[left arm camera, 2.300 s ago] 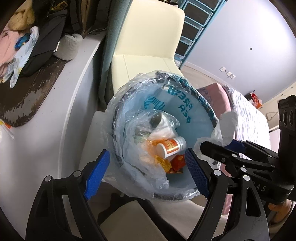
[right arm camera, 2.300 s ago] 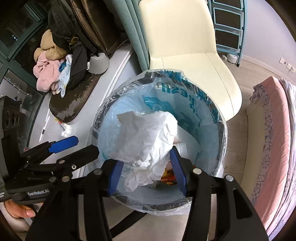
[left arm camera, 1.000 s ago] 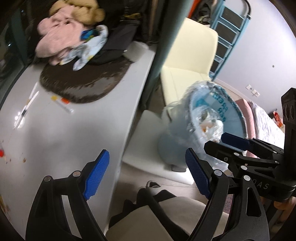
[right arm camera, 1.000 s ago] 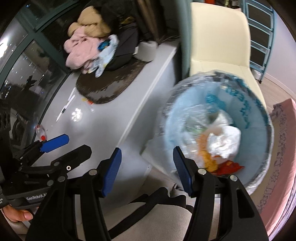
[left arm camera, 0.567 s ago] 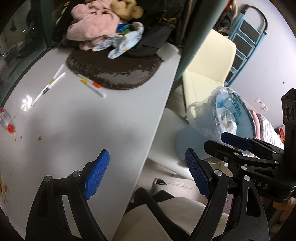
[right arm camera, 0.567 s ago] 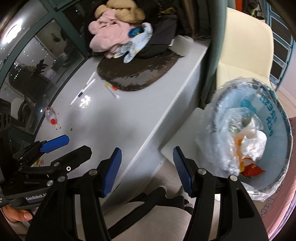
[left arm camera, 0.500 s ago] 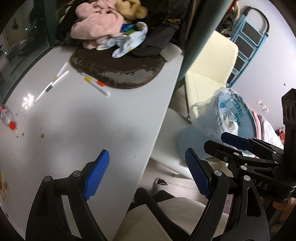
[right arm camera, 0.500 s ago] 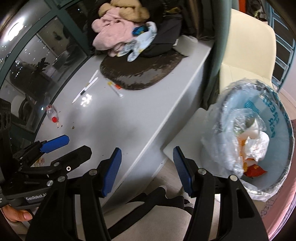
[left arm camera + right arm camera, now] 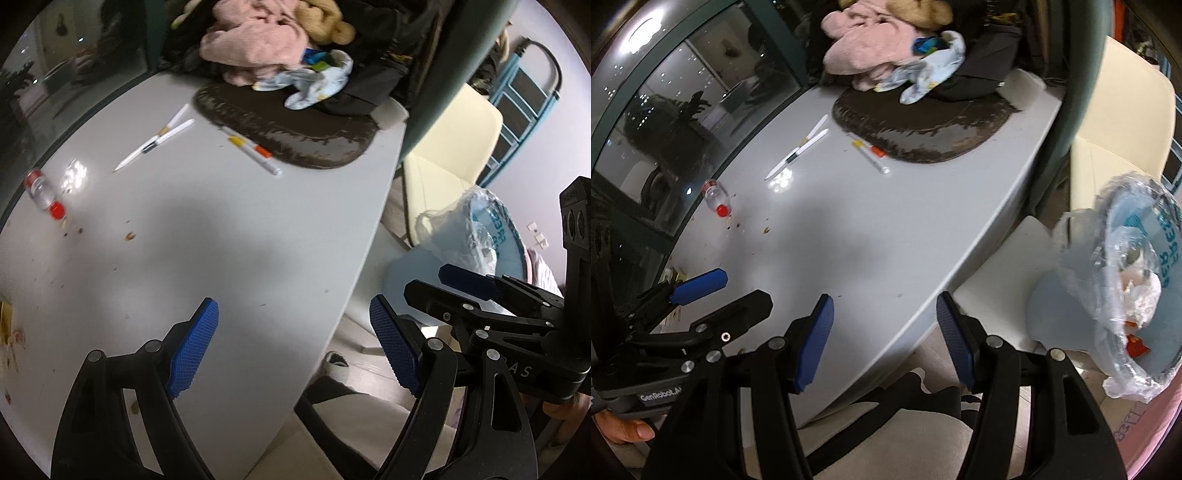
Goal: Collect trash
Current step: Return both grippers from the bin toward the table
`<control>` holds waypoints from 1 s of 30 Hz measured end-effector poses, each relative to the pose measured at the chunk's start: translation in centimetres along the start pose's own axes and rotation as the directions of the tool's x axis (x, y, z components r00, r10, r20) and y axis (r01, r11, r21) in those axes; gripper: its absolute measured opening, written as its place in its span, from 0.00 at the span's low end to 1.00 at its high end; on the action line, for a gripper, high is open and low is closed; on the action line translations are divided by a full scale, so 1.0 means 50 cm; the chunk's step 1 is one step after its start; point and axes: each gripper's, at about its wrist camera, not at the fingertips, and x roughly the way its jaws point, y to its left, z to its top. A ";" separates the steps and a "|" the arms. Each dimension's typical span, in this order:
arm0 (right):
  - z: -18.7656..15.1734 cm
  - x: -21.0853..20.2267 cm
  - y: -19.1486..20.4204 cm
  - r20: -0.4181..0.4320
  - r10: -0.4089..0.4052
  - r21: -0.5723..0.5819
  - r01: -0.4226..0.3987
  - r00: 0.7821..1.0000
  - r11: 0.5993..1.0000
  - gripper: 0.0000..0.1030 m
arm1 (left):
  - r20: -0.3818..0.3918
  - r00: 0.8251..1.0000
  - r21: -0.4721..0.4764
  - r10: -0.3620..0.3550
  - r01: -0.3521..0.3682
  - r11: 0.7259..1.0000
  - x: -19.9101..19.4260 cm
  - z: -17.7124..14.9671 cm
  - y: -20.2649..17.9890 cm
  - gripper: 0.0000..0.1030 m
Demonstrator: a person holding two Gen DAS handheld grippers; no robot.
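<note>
A small clear bottle with a red cap [image 9: 43, 194] [image 9: 716, 199] lies on its side at the far left of the grey table [image 9: 221, 236] [image 9: 871, 229], with crumbs [image 9: 129, 235] beside it. The lined bin [image 9: 491, 236] [image 9: 1123, 291] stands on the floor off the table's right edge, with crumpled tissue [image 9: 1141, 295] and wrappers inside. My left gripper [image 9: 291, 343] hangs open over the table's near edge, nothing between its blue pads. My right gripper [image 9: 886, 339] is open and empty too, beside it over the same edge.
Pens [image 9: 159, 138] and a marker [image 9: 255, 151] lie mid-table by a dark mat [image 9: 291, 136] under a heap of clothes [image 9: 258, 48]. A cream chair [image 9: 454, 147] stands behind the bin. Yellowish scraps [image 9: 5, 325] sit at the far left edge.
Both grippers have swung left, away from the bin and over the table. The bin has slid to the right edge of both views; the bottle and crumbs have come into sight.
</note>
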 end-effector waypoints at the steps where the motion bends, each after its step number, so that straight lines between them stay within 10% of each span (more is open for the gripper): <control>1: 0.001 0.005 0.014 -0.001 0.003 -0.011 -0.003 1.000 1.000 0.54 | 0.000 1.000 -0.018 0.001 -0.001 1.000 -0.005 -0.005 0.019 0.79; 30: -0.030 0.131 0.379 -0.111 0.053 -0.264 -0.081 0.992 0.961 0.54 | 0.026 0.997 -0.284 0.077 -0.067 0.957 -0.114 -0.154 0.366 0.79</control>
